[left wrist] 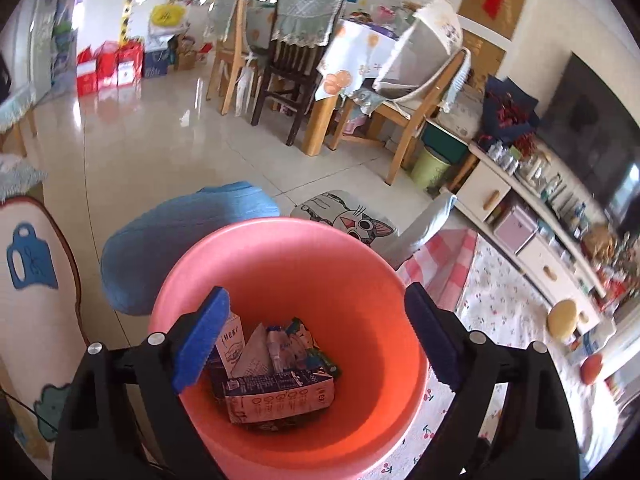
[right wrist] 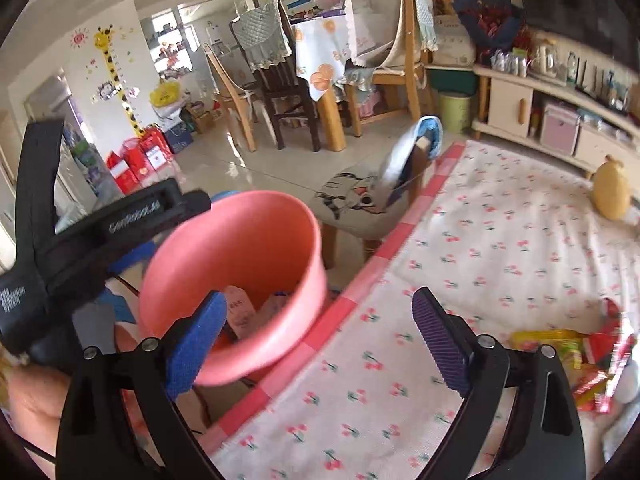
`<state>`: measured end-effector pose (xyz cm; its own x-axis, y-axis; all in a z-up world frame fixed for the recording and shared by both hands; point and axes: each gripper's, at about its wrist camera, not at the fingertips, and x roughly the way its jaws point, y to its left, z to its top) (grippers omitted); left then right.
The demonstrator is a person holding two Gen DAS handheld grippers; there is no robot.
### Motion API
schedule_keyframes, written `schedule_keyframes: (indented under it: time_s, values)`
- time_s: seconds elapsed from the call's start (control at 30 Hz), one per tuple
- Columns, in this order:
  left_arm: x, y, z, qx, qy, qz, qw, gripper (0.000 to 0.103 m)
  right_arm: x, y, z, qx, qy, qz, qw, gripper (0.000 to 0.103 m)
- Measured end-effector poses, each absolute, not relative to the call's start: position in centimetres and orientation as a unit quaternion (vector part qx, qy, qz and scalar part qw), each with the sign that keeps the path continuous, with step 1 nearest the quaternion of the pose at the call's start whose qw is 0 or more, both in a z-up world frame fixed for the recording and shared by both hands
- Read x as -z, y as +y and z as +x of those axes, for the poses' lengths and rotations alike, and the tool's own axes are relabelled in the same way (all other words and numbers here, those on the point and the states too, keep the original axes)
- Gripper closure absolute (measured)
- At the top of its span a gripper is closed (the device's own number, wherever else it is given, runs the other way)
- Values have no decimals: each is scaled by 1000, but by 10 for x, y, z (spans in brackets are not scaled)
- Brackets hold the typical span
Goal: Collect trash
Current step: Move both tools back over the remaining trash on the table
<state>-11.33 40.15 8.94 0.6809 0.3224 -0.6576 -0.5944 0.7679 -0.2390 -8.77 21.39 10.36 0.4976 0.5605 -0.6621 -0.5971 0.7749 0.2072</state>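
Both claws gape wide and empty: the left claw [left wrist: 316,340] over a pink bucket [left wrist: 280,248] holding crumpled cartons [left wrist: 276,392], the right claw [right wrist: 320,344] above the cherry-print cloth [right wrist: 500,240], wrappers [right wrist: 580,360] at right.

1. A glossy pale tiled floor [left wrist: 160,152] is lit by daylight, and reflections are seen on it.
2. Wooden chairs [left wrist: 288,76] draped with quilted covers are set around a dining table [right wrist: 320,60] under an orange-print cloth.
3. A giraffe height chart [right wrist: 114,76] is stuck on the white wall.
4. A cream cabinet [left wrist: 520,224] is placed below a dark television [left wrist: 600,140].
5. Red gift bags [left wrist: 108,68] are stood by the far wall.
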Motion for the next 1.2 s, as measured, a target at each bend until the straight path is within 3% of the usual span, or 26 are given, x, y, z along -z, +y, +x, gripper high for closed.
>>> schedule_keyframes:
  time_s: [0.33, 1.2]
  values:
    - [-102, 346, -98, -233, 312, -125, 912, 8, -108, 155, -113, -304, 348, -56, 885, 10]
    - [-102, 223, -86, -135, 309, 11, 941, 7, -114, 42, -157, -240, 310, -33, 919, 9]
